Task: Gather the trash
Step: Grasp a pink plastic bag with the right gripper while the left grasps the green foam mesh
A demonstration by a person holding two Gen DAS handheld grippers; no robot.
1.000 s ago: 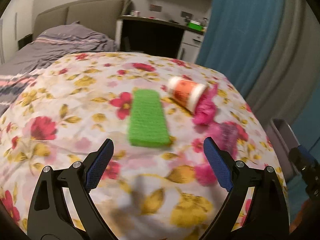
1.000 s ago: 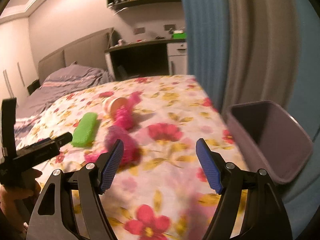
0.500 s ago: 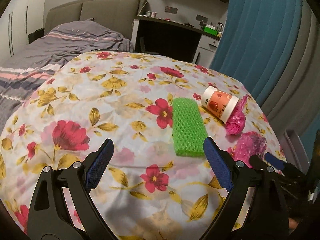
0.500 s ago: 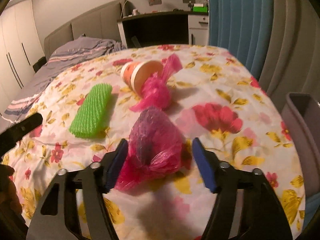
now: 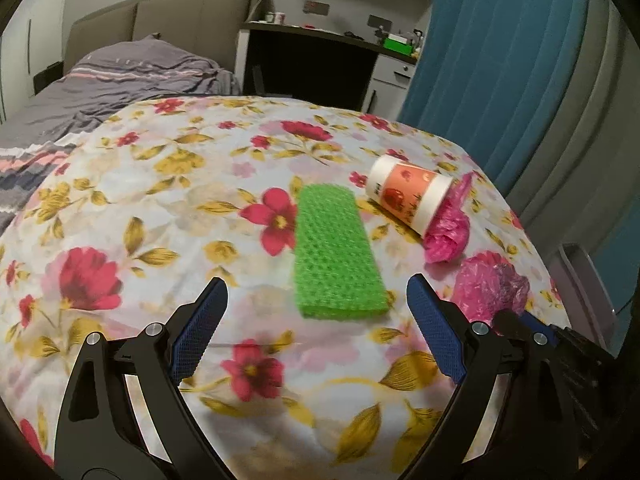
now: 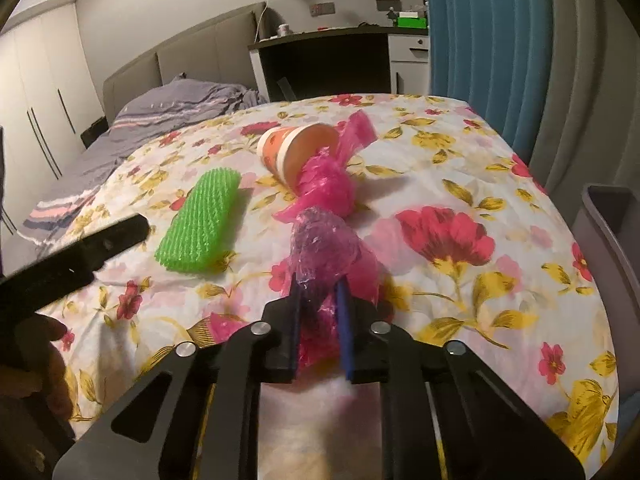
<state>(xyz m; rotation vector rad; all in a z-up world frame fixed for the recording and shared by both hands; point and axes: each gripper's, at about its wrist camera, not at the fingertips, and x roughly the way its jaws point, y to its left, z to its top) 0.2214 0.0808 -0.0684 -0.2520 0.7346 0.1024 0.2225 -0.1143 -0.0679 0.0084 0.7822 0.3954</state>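
A crumpled pink-purple plastic bag (image 6: 324,244) lies on the flowered bedspread (image 6: 460,184). My right gripper (image 6: 318,284) is closing on its near end, and both blue pads press into the plastic. Just beyond it a second pink bag (image 6: 328,184) lies against the mouth of a tipped orange-and-white paper cup (image 6: 292,152). A green foam net (image 5: 332,252) lies flat to the cup's left. My left gripper (image 5: 316,286) hangs open just short of the net's near end, holding nothing. In the left wrist view the grasped bag (image 5: 488,288) sits to the right.
A grey waste bin (image 6: 608,232) stands beside the bed's right edge, below the blue curtain (image 6: 480,40). A grey striped duvet (image 5: 120,88), a headboard and a dark desk (image 5: 312,68) are at the far end. One finger of the left gripper (image 6: 100,240) juts in from the left.
The right gripper came down and forward onto the pink-purple bag and its jaws went from wide open to pinching it. The left gripper drew closer to the green net, still open.
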